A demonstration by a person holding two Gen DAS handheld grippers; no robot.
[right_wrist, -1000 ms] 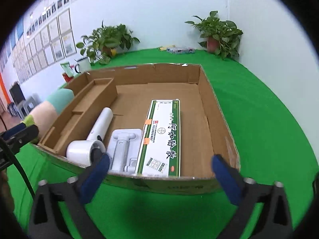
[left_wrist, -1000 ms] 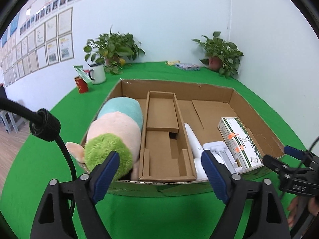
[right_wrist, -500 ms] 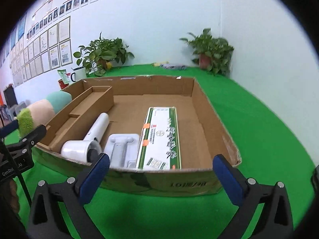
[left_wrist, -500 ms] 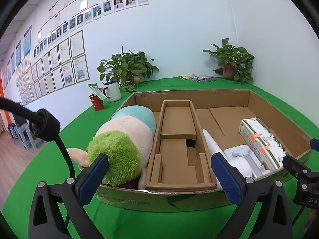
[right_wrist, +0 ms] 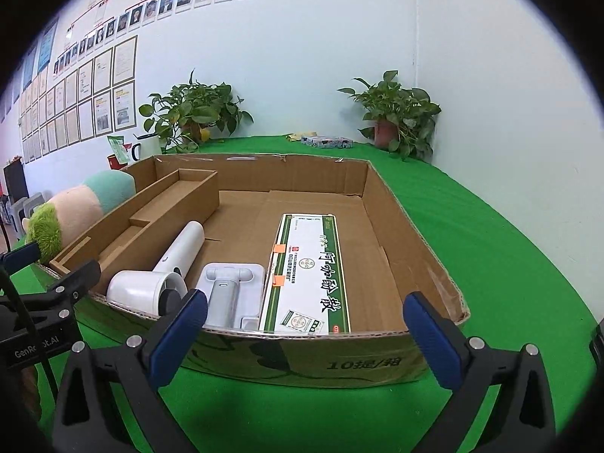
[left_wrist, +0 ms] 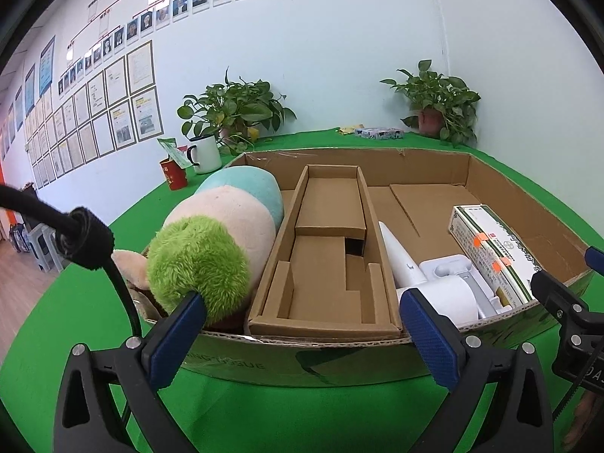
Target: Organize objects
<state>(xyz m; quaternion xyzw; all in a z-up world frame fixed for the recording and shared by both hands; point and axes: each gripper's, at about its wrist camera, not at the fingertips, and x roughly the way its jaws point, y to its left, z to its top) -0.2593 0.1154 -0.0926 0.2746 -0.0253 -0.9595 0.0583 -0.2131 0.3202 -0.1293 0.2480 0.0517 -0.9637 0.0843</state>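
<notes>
A shallow cardboard box (left_wrist: 377,162) (right_wrist: 422,264) sits on green cloth. In it, from left, lie a plush toy (left_wrist: 222,234) (right_wrist: 71,211), a brown cardboard insert (left_wrist: 328,249) (right_wrist: 158,211), a white hair dryer (left_wrist: 419,275) (right_wrist: 162,275), a white plastic tray (right_wrist: 234,290) and a green-and-white carton (left_wrist: 494,253) (right_wrist: 313,275). My left gripper (left_wrist: 302,336) stands open just short of the box's front wall, before the plush and the insert. My right gripper (right_wrist: 305,332) is open too, in front of the tray and carton. Neither holds anything.
At the back stand two potted plants (left_wrist: 234,113) (left_wrist: 438,102), a white mug (left_wrist: 204,154) and a red cup (left_wrist: 173,173). A small flat packet (left_wrist: 377,133) lies near the far wall. Walls close the table at the back and right.
Both grippers have sunk lower in front of the box, so I look across it more levelly. The left gripper's jaws have spread wider.
</notes>
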